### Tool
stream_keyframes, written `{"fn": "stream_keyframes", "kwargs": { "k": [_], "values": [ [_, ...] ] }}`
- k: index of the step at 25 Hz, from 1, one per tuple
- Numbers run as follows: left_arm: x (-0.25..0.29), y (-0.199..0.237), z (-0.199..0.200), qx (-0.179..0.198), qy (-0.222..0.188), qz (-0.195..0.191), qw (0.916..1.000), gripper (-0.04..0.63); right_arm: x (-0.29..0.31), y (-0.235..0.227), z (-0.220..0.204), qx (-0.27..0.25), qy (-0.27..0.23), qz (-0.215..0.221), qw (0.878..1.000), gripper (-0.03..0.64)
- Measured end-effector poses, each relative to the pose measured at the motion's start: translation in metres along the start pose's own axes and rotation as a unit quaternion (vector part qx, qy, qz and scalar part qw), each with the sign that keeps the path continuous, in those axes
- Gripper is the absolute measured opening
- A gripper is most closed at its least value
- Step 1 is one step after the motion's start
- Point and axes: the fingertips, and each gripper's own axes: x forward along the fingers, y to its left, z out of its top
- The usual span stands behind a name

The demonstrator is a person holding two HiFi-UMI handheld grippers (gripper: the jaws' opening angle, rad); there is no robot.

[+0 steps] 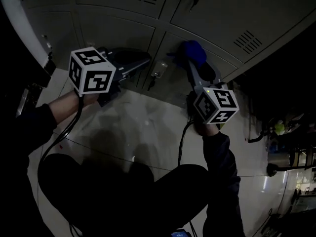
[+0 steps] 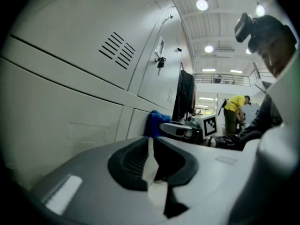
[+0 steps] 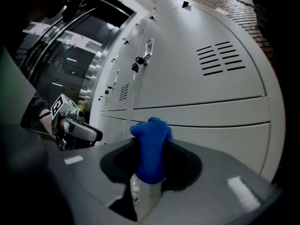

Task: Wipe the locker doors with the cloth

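Note:
A bunched blue cloth (image 3: pixel 151 149) sticks out from between the jaws of my right gripper (image 3: pixel 149 170), which is shut on it. In the head view the right gripper (image 1: pixel 197 63) holds the cloth (image 1: pixel 193 51) against a low grey locker door (image 1: pixel 175 75). My left gripper (image 1: pixel 140 63) points at the lockers just left of it, jaws closed together with nothing between them. From the left gripper view (image 2: pixel 151 161) the cloth (image 2: pixel 154 122) shows ahead by the locker doors (image 2: pixel 70 83).
Rows of grey locker doors (image 3: pixel 201 78) with vent slots and key locks fill the wall; a key (image 1: pixel 157 72) hangs from the door between the grippers. Pale glossy floor (image 1: pixel 143 127) lies below. A person in yellow (image 2: pixel 233 110) stands far off.

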Motion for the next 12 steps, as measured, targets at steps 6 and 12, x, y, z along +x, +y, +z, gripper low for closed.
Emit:
{"fn": "stream_keyframes", "kwargs": {
  "k": [6, 12],
  "values": [
    [-0.006, -0.002, -0.001, 0.004, -0.02, -0.029, 0.9994, 0.012, -0.035, -0.043, -0.004, -0.008, 0.019, -0.059, 0.998, 0.12],
    [0.005, -0.013, -0.01, 0.003, -0.023, -0.018, 0.9996, 0.006, -0.077, -0.091, -0.012, 0.012, 0.026, -0.117, 0.993, 0.12]
  ]
}}
